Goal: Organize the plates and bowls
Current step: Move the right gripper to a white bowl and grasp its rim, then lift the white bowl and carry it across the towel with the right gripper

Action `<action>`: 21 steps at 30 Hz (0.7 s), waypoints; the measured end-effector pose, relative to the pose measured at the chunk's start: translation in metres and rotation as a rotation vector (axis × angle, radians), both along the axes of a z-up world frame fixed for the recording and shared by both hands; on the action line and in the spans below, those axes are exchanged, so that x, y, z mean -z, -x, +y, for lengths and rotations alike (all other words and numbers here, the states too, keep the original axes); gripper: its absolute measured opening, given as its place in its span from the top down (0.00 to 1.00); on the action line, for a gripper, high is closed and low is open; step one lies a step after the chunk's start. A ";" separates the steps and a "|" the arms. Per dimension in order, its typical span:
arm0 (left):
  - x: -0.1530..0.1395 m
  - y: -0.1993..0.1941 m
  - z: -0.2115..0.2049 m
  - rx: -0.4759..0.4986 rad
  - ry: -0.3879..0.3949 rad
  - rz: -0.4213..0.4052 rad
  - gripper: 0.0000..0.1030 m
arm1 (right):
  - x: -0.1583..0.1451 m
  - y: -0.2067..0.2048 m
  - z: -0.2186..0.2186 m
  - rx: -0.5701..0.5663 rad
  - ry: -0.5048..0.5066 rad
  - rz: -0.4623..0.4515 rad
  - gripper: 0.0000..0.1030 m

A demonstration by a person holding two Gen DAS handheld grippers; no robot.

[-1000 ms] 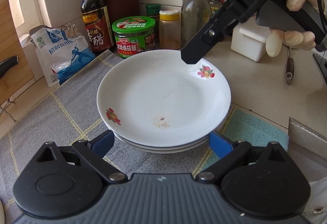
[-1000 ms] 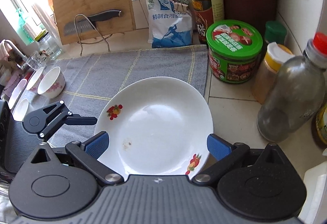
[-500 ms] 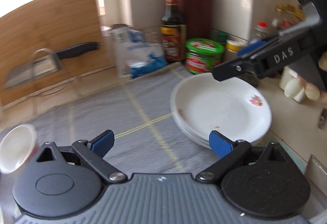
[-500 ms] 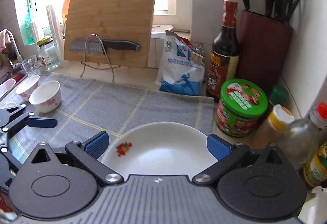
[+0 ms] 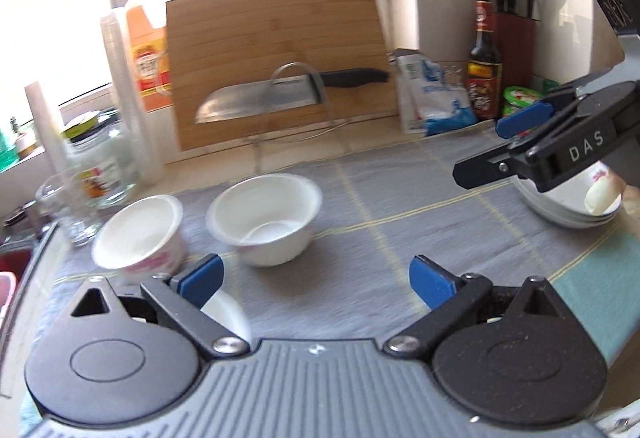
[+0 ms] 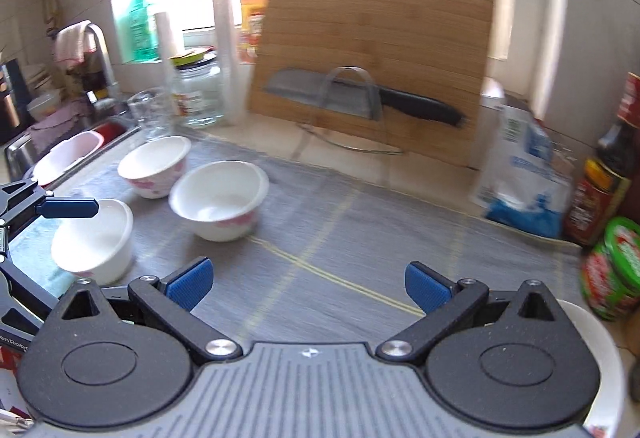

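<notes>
Both grippers spread wide above the grey mat [image 5: 360, 222], holding nothing

Left gripper [image 5: 316, 280] faces three bowls [image 5: 266, 216] near the bench's left edge; right gripper [image 6: 306, 284] hovers beside stacked plates [image 5: 568, 214] at the mat's right.

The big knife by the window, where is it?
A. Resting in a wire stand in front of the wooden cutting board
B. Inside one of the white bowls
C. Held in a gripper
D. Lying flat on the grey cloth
A. The knife rests across a wire stand with the wooden cutting board upright behind it; both grippers are open and hold nothing.
</notes>
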State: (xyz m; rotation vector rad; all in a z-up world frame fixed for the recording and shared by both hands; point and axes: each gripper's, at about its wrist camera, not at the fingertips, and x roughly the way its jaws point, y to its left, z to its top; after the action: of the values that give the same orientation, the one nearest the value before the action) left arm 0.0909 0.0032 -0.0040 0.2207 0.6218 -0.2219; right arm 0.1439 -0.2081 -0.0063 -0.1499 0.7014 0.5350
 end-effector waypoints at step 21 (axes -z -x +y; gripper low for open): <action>0.051 0.015 0.108 0.108 -0.027 0.066 0.07 | 0.050 -0.006 0.189 -0.255 -0.106 0.206 0.02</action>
State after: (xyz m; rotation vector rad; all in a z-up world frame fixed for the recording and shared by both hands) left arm 0.0764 0.1117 -0.0547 0.2738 0.6790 -0.3262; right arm 0.1502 -0.0195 -0.0567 -0.0854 0.8586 0.8384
